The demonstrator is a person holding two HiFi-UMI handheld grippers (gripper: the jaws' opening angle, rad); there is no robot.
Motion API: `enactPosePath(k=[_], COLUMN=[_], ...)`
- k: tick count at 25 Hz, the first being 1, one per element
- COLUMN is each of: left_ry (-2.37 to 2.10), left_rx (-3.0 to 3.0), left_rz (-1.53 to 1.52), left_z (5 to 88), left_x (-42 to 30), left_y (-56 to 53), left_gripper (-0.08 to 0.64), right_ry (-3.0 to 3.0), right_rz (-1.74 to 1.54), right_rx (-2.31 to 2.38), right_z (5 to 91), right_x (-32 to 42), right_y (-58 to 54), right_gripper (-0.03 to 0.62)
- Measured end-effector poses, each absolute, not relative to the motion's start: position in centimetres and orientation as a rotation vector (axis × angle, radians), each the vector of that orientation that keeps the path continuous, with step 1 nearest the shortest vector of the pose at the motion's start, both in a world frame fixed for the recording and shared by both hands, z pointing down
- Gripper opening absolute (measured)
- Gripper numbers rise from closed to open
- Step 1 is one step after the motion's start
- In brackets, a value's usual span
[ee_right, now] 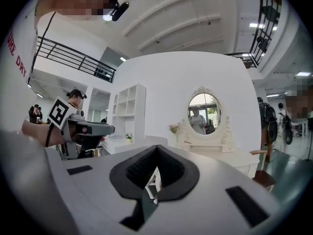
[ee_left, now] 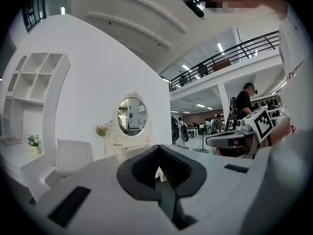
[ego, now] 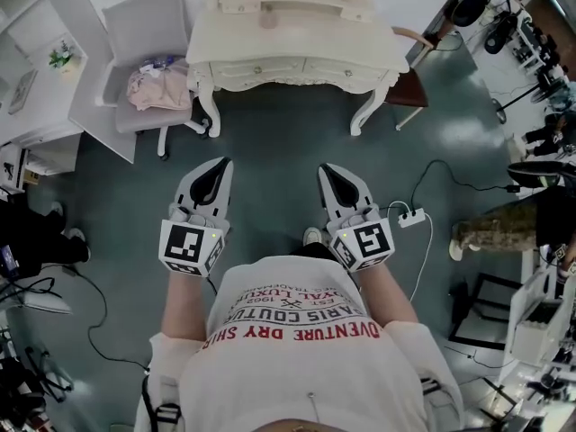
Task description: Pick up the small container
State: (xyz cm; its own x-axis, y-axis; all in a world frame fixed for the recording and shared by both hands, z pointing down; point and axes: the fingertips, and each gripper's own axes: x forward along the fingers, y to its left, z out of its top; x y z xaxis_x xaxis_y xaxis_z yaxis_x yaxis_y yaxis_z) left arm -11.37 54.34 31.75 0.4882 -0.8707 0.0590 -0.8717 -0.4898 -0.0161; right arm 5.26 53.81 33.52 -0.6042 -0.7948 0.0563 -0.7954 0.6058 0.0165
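- The person stands on the dark green floor (ego: pixel 270 151), facing a white dressing counter (ego: pixel 297 48) at the top centre of the head view.
- Left tongs (ego: pixel 223 163): held low in front of the body, pointing toward the counter. In the left gripper view the left tongs (ee_left: pixel 157 148) are closed tip to tip, with nothing between them.
- Right tongs (ego: pixel 325 168): held level with the left, well apart from it. In the right gripper view the right tongs (ee_right: pixel 156 148) are likewise closed and empty.
- Small container (ego: pixel 267 15): a small pale item on the counter top, near its back edge and well apart from both tongs. It is too small to show detail.
- An oval mirror (ee_right: pixel 204 113) rises behind the counter.
- A grey chair (ego: pixel 144 30) carrying pink cloth (ego: pixel 157 88) stands at upper left, just beside the counter.
- A white power strip (ego: pixel 411 216) lies on the floor at right.
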Motion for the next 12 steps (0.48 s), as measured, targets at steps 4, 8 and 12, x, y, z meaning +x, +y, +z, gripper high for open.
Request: enactPosePath(k=[4,8,12], left_ry=[-1.57,-1.592,-1.647], left_rx=[2.687,2.667,2.631], left_rz=[0.125,0.143,0.17], left_z=[32.6,33.5,34.5], left_x=[-11.0,-10.4,-9.5], left_y=[53.7,52.1,49.2], left_gripper=[0.006,0.006,0.006], right_ry=[-2.745,-2.756,-2.783], right_rz=[0.046,0.064,0.089], right_rx=[1.345,1.313,1.259], right_z=[34.2,35.2,36.6], right_x=[5.3,5.7,6.7], right_y=[52.8,50.7,47.2], right_gripper=[-0.002,-0.002,-0.002])
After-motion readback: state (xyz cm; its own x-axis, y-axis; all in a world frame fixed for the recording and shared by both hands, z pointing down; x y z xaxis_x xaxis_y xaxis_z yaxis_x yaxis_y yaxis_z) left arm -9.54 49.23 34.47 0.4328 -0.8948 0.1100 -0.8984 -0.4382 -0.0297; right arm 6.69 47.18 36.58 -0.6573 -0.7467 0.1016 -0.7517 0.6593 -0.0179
